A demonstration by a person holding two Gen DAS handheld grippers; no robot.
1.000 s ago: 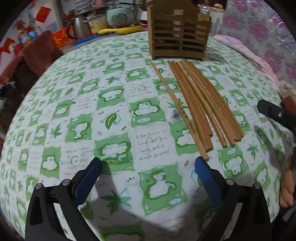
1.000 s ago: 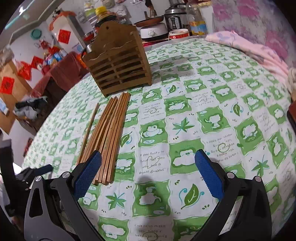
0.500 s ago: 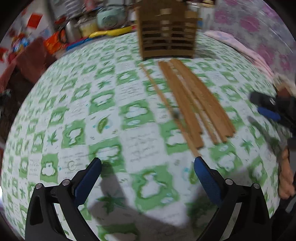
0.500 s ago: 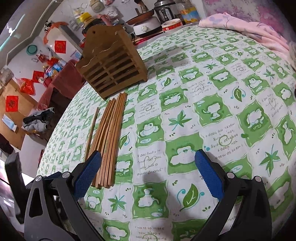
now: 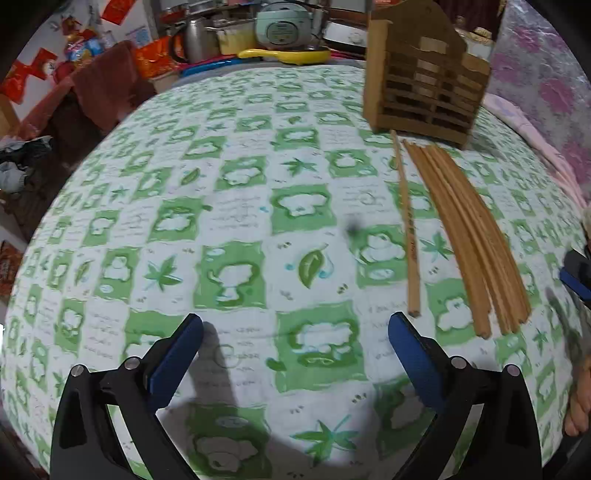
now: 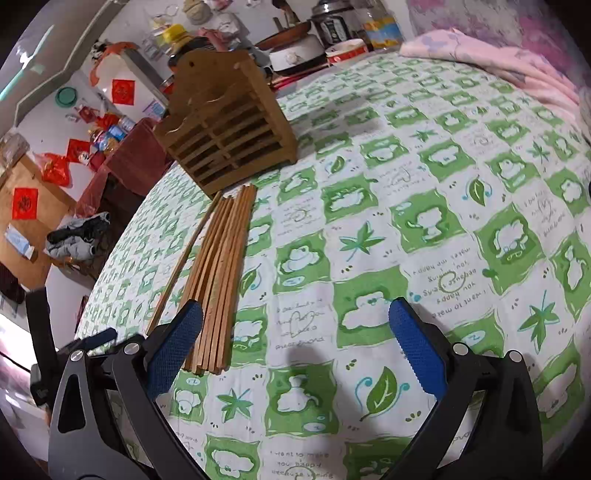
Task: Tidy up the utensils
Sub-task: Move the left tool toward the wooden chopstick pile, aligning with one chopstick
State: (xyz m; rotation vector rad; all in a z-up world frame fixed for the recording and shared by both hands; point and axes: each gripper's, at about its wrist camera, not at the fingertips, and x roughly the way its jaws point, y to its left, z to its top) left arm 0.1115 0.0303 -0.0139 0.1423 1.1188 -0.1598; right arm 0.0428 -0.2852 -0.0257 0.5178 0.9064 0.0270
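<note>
Green-and-white checked cloth printed with bears and leaves covers the table I am working over, and behind it the room is crowded with pots, a pale rice cooker and red paper decorations on the wall.

From my left wrist camera, my left gripper hangs just above the cloth with its blue-padded fingers spread wide and nothing between them. Ahead and to its right lies the bundle of wooden chopsticks, packed side by side, with a single chopstick lying a little apart on their left; its near end sits just beyond my right-hand blue pad. At the far tips of the sticks stands the slatted wooden utensil holder, upright on the cloth.

From my right wrist camera, my right gripper is also spread wide and holds nothing. Its left pad sits over the near ends of the chopstick bundle; I cannot tell whether it touches them. The holder stands beyond. A pink quilt lies along the table's far right edge.
</note>
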